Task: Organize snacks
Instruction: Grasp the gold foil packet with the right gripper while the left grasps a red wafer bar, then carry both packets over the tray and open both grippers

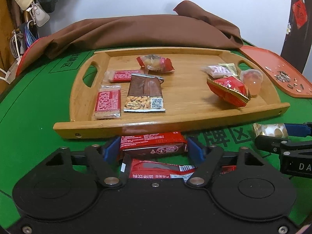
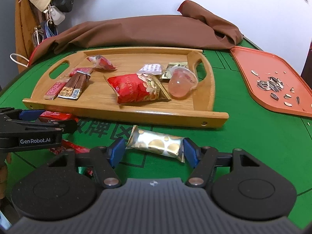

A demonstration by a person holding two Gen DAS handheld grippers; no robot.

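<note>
On the green table in front of the wooden tray [image 1: 175,125], my left gripper [image 1: 154,150] is shut on a red snack bar [image 1: 153,145], its blue pads pressing the bar's two ends. Another red packet [image 1: 159,170] lies just under that gripper. My right gripper [image 2: 154,152] is shut on a gold-spotted clear packet [image 2: 156,144] that lies on the felt below the wooden tray's [image 2: 126,115] front rim. The tray holds several snacks: an almond pack [image 1: 145,95], red bars [image 1: 107,101], a red nut bag [image 2: 136,88] and a pink jelly cup [image 2: 181,83].
An orange tray [image 2: 251,70] with sunflower seeds [image 2: 270,84] lies to the right of the wooden one. A brown cloth [image 1: 146,31] is bunched behind it along the table's far edge. Bags and a hat hang at the far left. More red packets [image 2: 78,148] lie between the two grippers.
</note>
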